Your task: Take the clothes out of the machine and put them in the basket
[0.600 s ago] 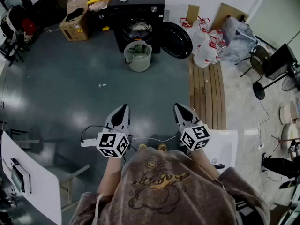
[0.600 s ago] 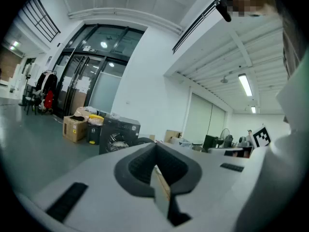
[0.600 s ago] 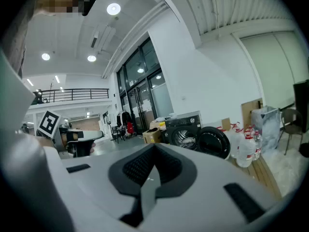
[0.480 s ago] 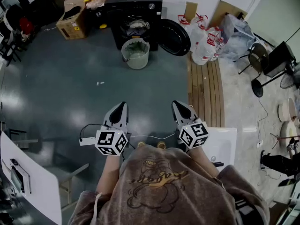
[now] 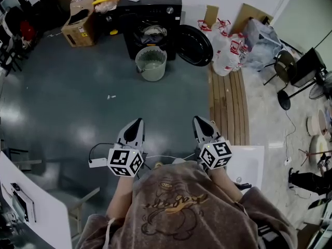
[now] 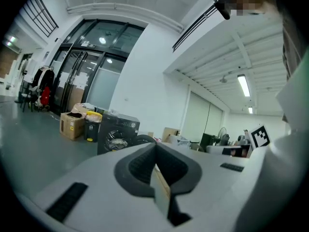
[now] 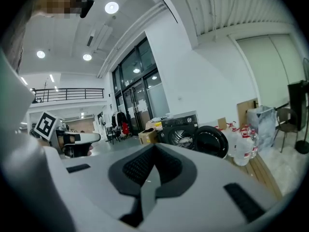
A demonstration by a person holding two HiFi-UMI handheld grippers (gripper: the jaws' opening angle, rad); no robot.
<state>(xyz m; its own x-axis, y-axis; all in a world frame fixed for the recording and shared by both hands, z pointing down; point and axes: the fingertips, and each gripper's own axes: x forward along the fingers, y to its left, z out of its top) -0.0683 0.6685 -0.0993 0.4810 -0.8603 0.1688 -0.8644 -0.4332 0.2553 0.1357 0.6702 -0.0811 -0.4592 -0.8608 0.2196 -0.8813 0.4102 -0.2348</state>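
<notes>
You stand well back from the black front-loading washing machine [image 5: 150, 14]. Its round dark door [image 5: 194, 44] is swung open to the right in the head view, which leaves the drum mouth free. The pale slatted plastic laundry basket [image 5: 151, 63] sits on the dark floor [image 5: 78, 97] just in front of that mouth, so a garment would need only a short carry. The clothes [image 5: 154, 31] show as a light bundle inside the drum, though from this far I cannot tell how many pieces there are. Your left gripper [image 5: 136, 124] and right gripper [image 5: 201, 122] are side by side in front of your waist, pointing ahead toward the machine and tipped slightly down. Each has its jaws pressed together on nothing, a carrying pose rather than a reaching one. I judge the unloading hasn't begun, and you must first walk up to the machine.
</notes>
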